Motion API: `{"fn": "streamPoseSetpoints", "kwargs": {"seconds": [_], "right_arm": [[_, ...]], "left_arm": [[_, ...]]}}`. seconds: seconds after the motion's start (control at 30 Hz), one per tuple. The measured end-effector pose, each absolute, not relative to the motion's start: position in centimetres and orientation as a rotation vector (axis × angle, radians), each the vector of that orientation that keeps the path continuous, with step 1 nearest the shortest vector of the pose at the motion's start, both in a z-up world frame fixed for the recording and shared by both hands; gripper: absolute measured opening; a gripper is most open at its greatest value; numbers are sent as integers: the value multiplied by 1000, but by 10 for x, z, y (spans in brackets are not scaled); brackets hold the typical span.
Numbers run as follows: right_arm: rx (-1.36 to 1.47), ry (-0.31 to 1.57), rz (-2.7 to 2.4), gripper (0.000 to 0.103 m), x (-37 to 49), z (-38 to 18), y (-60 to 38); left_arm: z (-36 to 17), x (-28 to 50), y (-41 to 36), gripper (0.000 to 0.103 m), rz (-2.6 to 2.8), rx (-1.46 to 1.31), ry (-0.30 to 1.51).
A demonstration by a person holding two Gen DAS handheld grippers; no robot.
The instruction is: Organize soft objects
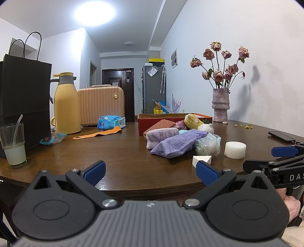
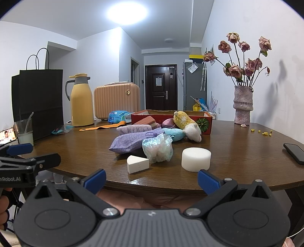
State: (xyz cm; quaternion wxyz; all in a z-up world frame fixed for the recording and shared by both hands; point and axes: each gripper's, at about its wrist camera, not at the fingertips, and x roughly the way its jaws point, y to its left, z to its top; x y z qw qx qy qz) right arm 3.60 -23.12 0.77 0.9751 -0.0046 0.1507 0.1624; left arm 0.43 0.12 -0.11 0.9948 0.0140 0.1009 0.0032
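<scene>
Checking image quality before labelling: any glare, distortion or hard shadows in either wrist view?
Left wrist view: ceiling light blown out white; fisheye bends the table edge; dark corner vignette; soft shadows on the wall right of the vase. Right wrist view: same blown-out light, glare streaks on the tabletop near the white foam cylinder; objects look sharp.

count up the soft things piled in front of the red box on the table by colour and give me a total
Purple: 2 (fuzzy roll, woven pouch)
White: 2 (sponge wedge, sponge cylinder)
Blue: 1 (plush)
Yellow and white: 1 (plush toy)
Clear crinkly bundle: 1
Total: 7
</scene>
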Motion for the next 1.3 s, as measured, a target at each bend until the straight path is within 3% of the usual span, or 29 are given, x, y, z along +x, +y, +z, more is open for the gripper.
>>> {"fn": "streamPoseSetpoints", "kwargs": {"seconds": [1.3], "right_arm": [[22,260,263,103,54,19,-248]], "left_arm": [[10,25,9,103,52,26,179]]}}
